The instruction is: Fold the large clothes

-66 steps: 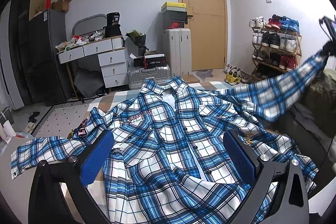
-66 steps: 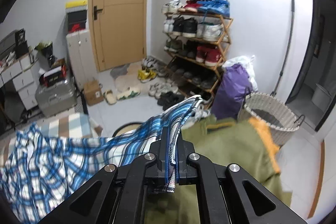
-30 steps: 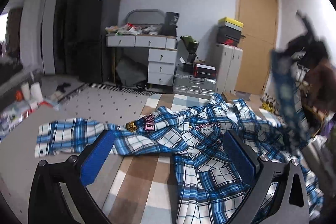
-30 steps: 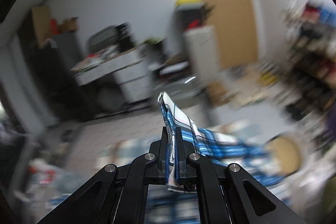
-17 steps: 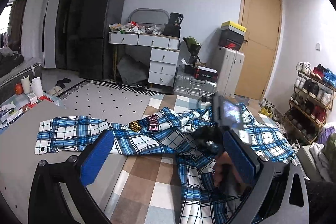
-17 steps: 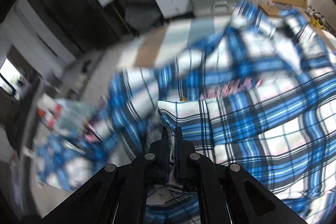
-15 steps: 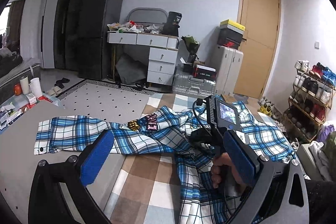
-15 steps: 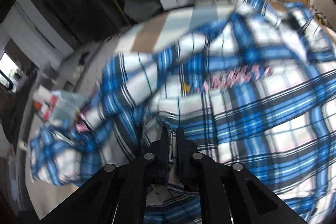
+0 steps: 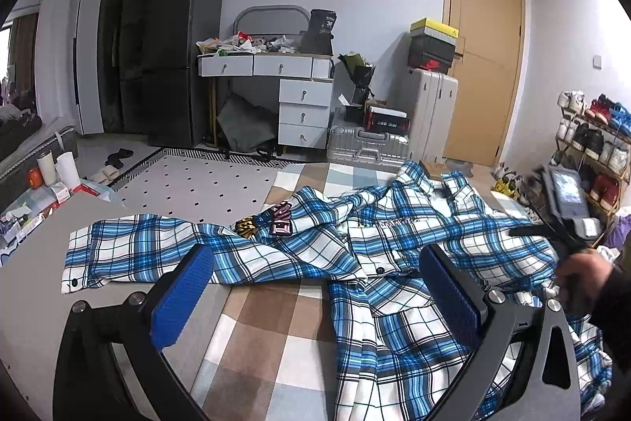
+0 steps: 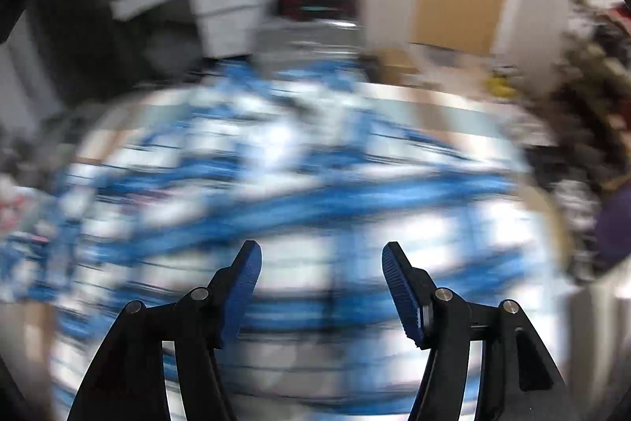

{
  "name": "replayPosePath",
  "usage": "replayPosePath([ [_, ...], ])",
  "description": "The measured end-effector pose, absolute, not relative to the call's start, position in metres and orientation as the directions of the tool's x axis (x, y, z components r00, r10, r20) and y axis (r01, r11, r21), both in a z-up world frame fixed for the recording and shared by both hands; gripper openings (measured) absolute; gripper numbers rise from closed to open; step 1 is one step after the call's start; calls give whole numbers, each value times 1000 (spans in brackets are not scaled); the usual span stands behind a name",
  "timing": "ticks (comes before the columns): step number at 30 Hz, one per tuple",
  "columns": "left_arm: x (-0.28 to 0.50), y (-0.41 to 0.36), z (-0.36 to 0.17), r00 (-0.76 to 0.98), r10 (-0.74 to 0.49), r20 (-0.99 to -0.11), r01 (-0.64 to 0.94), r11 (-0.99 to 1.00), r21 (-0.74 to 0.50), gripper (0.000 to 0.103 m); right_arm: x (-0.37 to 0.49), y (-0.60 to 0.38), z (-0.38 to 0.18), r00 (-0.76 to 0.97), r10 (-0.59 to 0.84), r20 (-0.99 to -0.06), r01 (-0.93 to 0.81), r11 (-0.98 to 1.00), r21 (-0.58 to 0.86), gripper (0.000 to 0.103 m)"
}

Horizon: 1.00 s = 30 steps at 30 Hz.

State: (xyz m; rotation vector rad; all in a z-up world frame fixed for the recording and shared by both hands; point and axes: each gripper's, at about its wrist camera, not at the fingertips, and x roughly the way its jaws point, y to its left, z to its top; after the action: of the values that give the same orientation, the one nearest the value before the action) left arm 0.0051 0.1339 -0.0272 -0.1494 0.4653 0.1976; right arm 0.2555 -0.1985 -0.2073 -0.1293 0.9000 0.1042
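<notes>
A blue and white plaid shirt [image 9: 394, 251] lies spread on the checked bed cover, its right sleeve folded across the chest and its left sleeve [image 9: 130, 247] stretched out to the left. My left gripper [image 9: 319, 287] is open and empty, above the shirt's lower part. My right gripper [image 10: 319, 271] is open and empty above the shirt [image 10: 295, 192], which is motion-blurred in that view. The right gripper's body and the hand holding it show at the right edge of the left wrist view [image 9: 568, 220].
The bed's checked cover [image 9: 268, 334] shows bare in front of the left sleeve. Beyond the bed stand a white drawer desk [image 9: 292, 86], suitcases [image 9: 366, 149], a dark fridge [image 9: 169, 58], a door [image 9: 481, 66] and a shoe rack [image 9: 595, 141].
The right gripper carried the right sleeve over the shirt's chest, laid it down and opened. It has pulled back to the right. The left gripper stayed open, its view swung left.
</notes>
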Motion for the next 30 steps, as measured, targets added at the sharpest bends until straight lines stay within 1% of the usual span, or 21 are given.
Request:
replayPosePath([
  [3, 10, 127, -30, 868, 163, -470, -224, 971, -77, 102, 264, -248, -227, 566, -98, -819, -50, 987, -153, 63],
  [5, 14, 122, -33, 862, 167, -479, -222, 973, -61, 102, 267, -276, -247, 497, -103, -862, -24, 991, -133, 60],
  [6, 14, 121, -34, 860, 172, -481, -222, 974, -49, 102, 266, -283, -255, 471, -102, -876, -20, 992, -127, 57],
  [7, 15, 119, -36, 856, 182, -484, -224, 974, -30, 102, 265, -288, -262, 450, -84, -889, -29, 994, -108, 57],
  [8, 15, 118, -37, 854, 189, -485, -226, 974, -18, 102, 261, -293, -259, 480, -59, -875, -36, 996, -87, 57],
  [10, 16, 117, -40, 848, 206, -489, -231, 973, 9, 102, 258, -300, -252, 487, -50, -872, -56, 995, -88, 57],
  [12, 17, 117, -42, 844, 218, -490, -237, 971, 24, 102, 253, -307, -243, 538, -39, -842, -40, 997, -72, 59],
  [13, 18, 117, -42, 843, 221, -491, -239, 971, 28, 102, 251, -310, -245, 539, -36, -841, -30, 998, -62, 59],
  [15, 19, 118, -42, 842, 220, -492, -240, 971, 25, 102, 255, -313, -263, 462, 6, -887, -50, 999, -19, 60],
  [17, 20, 118, -41, 841, 216, -496, -239, 971, 17, 102, 249, -309, -262, 491, 6, -871, -78, 996, -37, 59],
  [19, 20, 119, -41, 841, 207, -499, -232, 973, 12, 102, 242, -313, -253, 498, 49, -866, -89, 996, 5, 59],
  [21, 21, 116, -42, 840, 200, -505, -225, 974, 11, 102, 226, -317, -236, 537, 123, -834, -88, 992, 90, 59],
  [23, 23, 115, -42, 837, 195, -512, -221, 975, 9, 102, 203, -318, -207, 592, 198, -781, -118, 980, 159, 59],
  [25, 23, 117, -43, 832, 188, -522, -221, 975, -2, 102, 174, -314, -176, 662, 259, -704, -167, 966, 198, 59],
  [26, 24, 117, -43, 830, 183, -527, -221, 975, -9, 102, 153, -309, -158, 707, 301, -640, -205, 953, 221, 61],
  [27, 23, 119, -44, 828, 180, -530, -223, 975, -18, 102, 135, -301, -144, 735, 335, -589, -236, 941, 241, 71],
  [28, 23, 122, -43, 828, 181, -531, -228, 973, -24, 102, 110, -296, -126, 771, 381, -510, -279, 923, 267, 88],
  [30, 22, 126, -43, 828, 189, -528, -241, 970, -32, 102, 70, -288, -111, 824, 412, -389, -310, 902, 300, 103],
])
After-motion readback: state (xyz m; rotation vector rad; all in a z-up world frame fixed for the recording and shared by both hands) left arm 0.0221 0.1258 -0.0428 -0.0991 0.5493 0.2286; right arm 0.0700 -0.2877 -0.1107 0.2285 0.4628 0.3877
